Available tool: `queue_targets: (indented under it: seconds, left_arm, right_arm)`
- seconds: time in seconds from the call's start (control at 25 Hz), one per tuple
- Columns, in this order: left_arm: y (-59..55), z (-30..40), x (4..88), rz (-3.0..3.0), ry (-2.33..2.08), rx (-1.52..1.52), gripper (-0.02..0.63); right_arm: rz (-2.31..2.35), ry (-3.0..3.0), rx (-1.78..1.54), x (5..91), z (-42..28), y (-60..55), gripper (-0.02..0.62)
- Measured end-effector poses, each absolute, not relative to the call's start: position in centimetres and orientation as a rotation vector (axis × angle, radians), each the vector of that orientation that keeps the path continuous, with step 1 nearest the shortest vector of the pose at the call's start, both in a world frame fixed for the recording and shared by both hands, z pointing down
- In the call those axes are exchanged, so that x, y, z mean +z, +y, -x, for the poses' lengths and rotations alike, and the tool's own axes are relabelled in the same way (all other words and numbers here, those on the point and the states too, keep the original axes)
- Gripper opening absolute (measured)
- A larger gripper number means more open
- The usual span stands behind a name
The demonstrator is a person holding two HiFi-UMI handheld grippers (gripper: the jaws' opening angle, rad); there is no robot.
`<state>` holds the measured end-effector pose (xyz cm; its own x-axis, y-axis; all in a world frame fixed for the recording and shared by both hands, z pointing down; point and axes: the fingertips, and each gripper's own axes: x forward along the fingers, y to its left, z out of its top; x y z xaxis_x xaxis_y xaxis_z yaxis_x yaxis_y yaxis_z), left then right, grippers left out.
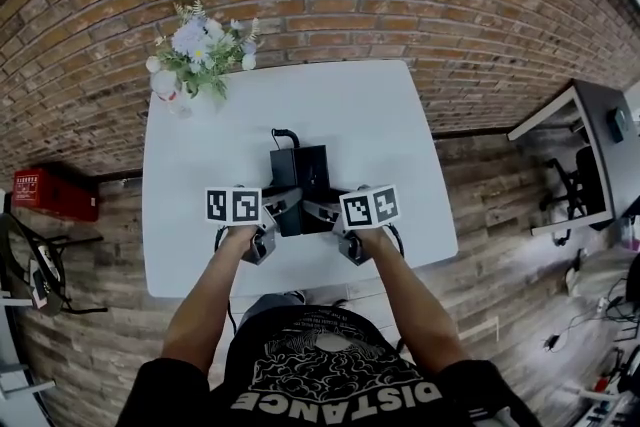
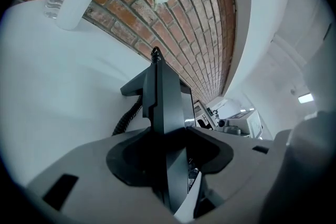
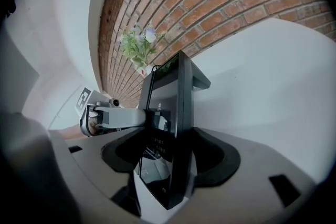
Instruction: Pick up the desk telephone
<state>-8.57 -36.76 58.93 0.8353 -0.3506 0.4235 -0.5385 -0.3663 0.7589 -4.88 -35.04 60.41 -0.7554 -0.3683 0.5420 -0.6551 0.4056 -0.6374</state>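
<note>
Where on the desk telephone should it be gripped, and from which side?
Probably by its thin left and right edges, coming in from the person's side: the desk telephone is a broad slab, too wide across for one jaw pair.

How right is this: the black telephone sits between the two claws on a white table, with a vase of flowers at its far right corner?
Wrong in one thing: the vase of flowers stands at the far left corner of the white table, as the head view shows. The black telephone does sit between the left claw and the right claw.
</note>
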Motion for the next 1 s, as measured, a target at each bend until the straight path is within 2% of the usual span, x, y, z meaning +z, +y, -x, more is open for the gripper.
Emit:
queue_targets:
  seconds: [0.4,1.0]
  left_arm:
    - [-36.8,8.9,56.1,-2.047,-0.711,0.159,0.202]
    - [-37.7,9.0,45.8,-2.268,-0.82,0.086,0.202]
  right_arm:
    - [-0.921,-2.425,1.169,57.6,5.0,-35.2,0.273]
    - [-0.971,-2.632,0.912,47.5,5.1,-36.6,0.273]
